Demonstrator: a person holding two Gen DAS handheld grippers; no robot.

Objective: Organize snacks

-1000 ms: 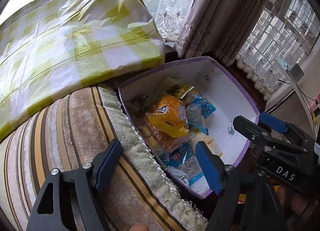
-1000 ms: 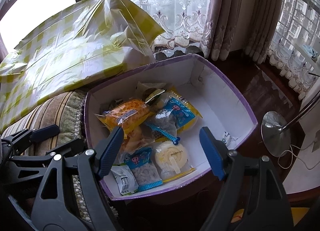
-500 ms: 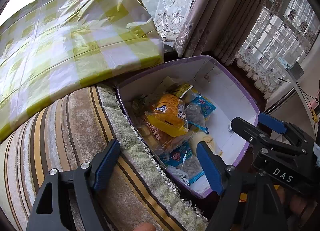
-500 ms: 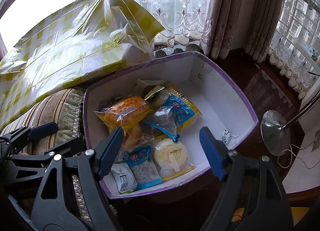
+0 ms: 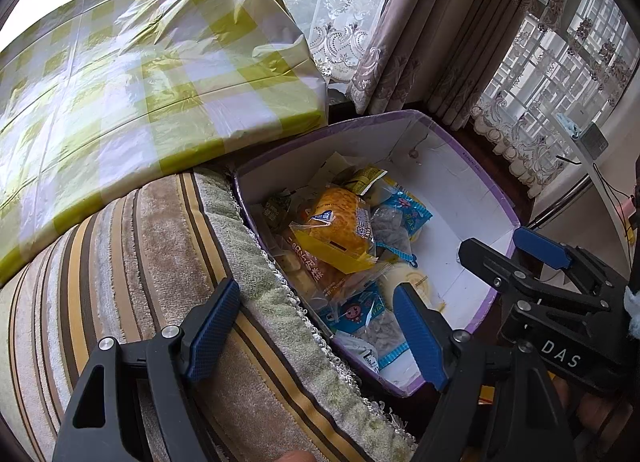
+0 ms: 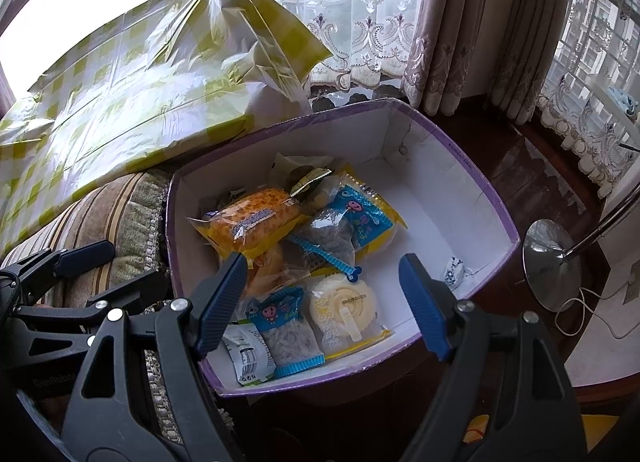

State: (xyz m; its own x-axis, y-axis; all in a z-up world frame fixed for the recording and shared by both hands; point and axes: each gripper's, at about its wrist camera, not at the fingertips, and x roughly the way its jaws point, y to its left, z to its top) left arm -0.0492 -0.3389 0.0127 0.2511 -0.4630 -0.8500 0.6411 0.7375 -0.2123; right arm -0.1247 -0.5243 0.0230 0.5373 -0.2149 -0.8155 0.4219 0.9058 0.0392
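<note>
Left gripper (image 5: 316, 332): jaws spread wide and holding nothing, poised over the seam between the striped cushion (image 5: 132, 270) and the box.
Right gripper (image 6: 326, 304): jaws spread, nothing between them, above the box's near end.
Box (image 6: 452, 166): white inside, purple-rimmed, just beside the cushion on its 3 o'clock side.
Snacks: piled in the box's 9 o'clock half; an orange packet (image 6: 250, 222) on top, blue-and-yellow packets (image 6: 352, 218) at its 3 o'clock, a round pale pastry (image 6: 344, 304) at 6 o'clock.
Small wrapper (image 6: 452, 270): alone by the 3 o'clock wall.
Checked bundle (image 5: 132, 78): yellow-and-white plastic, resting on the cushion at 11 o'clock.
</note>
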